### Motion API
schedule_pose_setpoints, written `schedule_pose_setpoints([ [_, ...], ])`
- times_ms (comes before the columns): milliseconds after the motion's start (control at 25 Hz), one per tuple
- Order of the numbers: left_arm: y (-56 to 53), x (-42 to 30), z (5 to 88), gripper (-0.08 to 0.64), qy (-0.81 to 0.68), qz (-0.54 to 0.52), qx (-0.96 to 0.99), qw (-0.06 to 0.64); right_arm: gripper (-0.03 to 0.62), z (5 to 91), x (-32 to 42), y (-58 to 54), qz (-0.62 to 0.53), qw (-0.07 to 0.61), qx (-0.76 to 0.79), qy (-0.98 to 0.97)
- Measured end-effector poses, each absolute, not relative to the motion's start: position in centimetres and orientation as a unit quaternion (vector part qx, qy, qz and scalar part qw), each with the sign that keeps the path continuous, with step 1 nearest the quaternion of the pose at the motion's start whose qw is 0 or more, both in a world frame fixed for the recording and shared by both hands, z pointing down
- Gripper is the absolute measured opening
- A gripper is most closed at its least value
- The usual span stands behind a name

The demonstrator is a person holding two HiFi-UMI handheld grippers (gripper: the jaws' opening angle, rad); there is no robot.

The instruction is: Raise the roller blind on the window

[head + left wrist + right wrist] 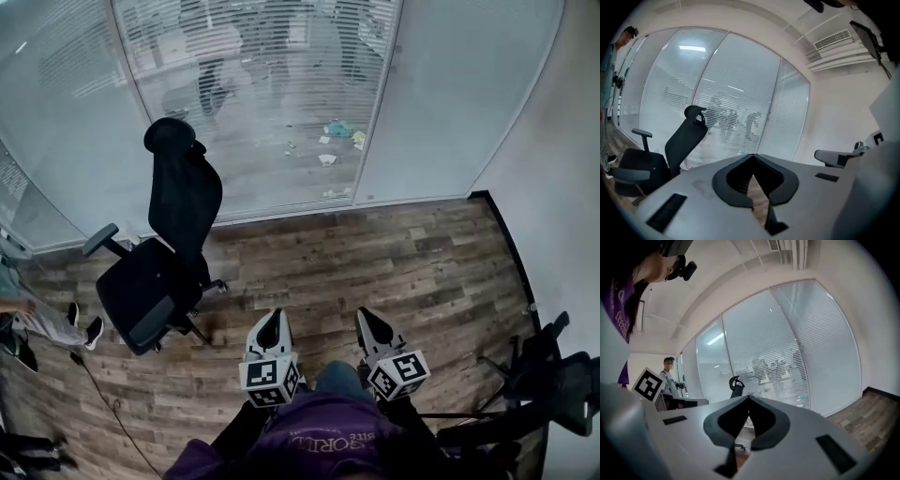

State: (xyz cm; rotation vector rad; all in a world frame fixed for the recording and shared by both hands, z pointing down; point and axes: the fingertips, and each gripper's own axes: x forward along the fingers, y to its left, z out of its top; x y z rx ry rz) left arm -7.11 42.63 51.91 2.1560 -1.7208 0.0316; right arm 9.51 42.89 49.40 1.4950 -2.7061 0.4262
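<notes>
Two grippers are out in front of the person: the left gripper [273, 317] and the right gripper [367, 317]. Each has its jaws closed tip to tip with nothing between them, and only floor shows through the gap behind the tips. Each carries one marker cube, so there are two cubes [269, 380] in all, printed with black-and-white squares. The blind [262, 94] hangs on the middle pane of the glass wall straight ahead. Its slats run down nearly to the floor, and it is well apart from both grippers. Blurred figures and a few scraps of paper [333, 141] show through it. One black chair [164, 253] stands on the wood floor [394, 253] just before that pane, to the left. A second dark chair [553, 375] is partly in view at the right edge. One other person [669, 376] stands off to the left. A thin cable [103, 394] trails across the boards there. There is white lettering on the purple shirt [319, 436], but I cannot read it in full. One vent [832, 40] sits high on the right wall.
</notes>
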Motion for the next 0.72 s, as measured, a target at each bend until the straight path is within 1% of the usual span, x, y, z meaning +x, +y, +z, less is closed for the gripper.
schedule_pose_setpoints([
  [160,36.2,-4.7,54.1,0.002,-0.613,0.019,0.755,0.231,-0.003,51.3,12.3,35.1,0.154,0.024,0.496,-0.854],
  [280,31.1,-3.1,55.4,0.001,-0.624,0.024,0.741,0.247,-0.003,51.4,13.7,28.4,0.151,0.024,0.488,-0.86],
  [400,24.3,-1.5,54.4,0.002,-0.639,0.007,0.73,0.243,-0.003,50.3,15.5,21.1,0.14,0.036,0.472,-0.87],
  [560,16.1,0.3,51.7,0.002,-0.663,-0.015,0.717,0.213,-0.003,49.1,18.6,12.8,0.113,0.069,0.461,-0.878],
  [720,11.2,1.1,51.6,0.002,-0.681,-0.023,0.697,0.222,-0.003,49.6,20.9,6.7,0.117,0.068,0.462,-0.877],
])
